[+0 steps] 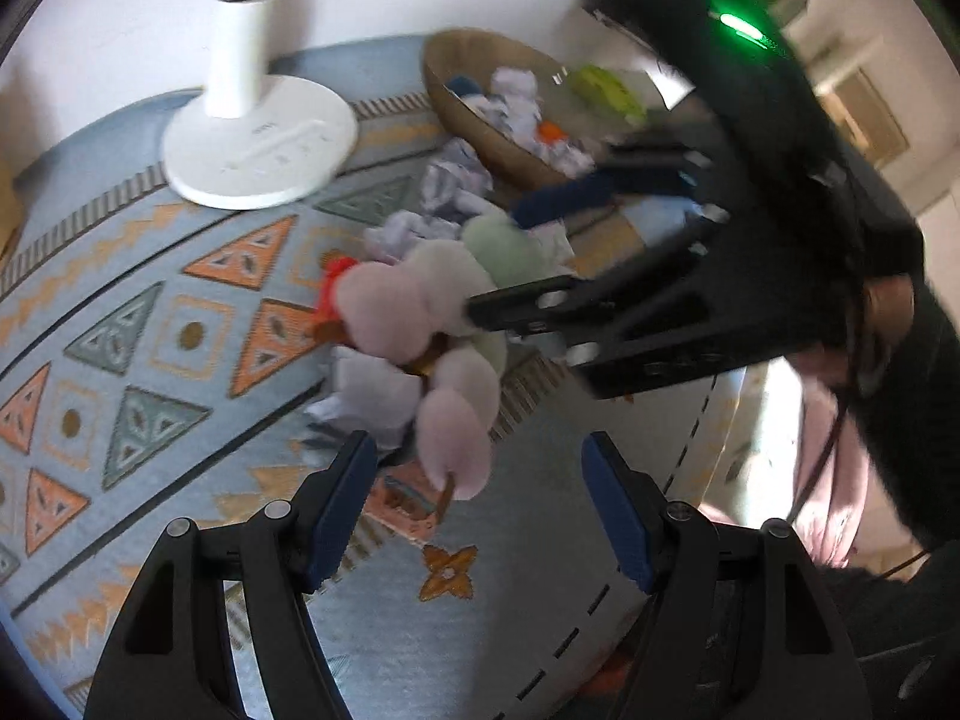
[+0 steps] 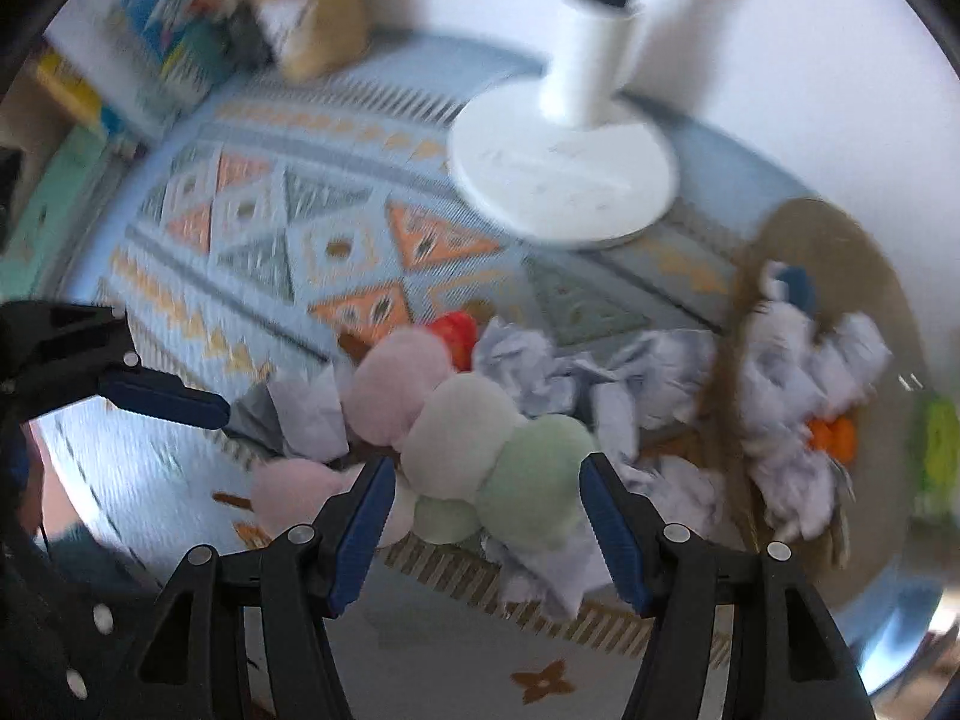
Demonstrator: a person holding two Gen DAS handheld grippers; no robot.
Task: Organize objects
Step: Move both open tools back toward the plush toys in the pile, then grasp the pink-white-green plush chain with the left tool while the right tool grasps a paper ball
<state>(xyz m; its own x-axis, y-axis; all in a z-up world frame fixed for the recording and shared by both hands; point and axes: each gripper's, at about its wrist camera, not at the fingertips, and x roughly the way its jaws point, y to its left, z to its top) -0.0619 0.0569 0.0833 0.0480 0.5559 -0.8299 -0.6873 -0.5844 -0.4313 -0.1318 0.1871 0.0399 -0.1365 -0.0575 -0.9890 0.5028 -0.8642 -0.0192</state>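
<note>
A pile of pastel plush dango skewers (image 1: 420,306) lies on the patterned rug among crumpled paper balls (image 1: 372,390). A red toy (image 1: 333,288) pokes out behind it. My left gripper (image 1: 480,510) is open just in front of the lower pink skewer (image 1: 456,444). My right gripper (image 2: 486,522) is open with the green plush ball (image 2: 534,474) between its fingers; it also shows in the left wrist view (image 1: 534,264). A wooden bowl (image 1: 474,114) holds paper balls and small toys.
A white fan base (image 1: 258,150) stands on the rug (image 1: 150,330) behind the pile, near the wall. Boxes and a paper bag (image 2: 324,18) sit at the rug's far left corner. A person's pink clothing (image 1: 840,480) is at the right.
</note>
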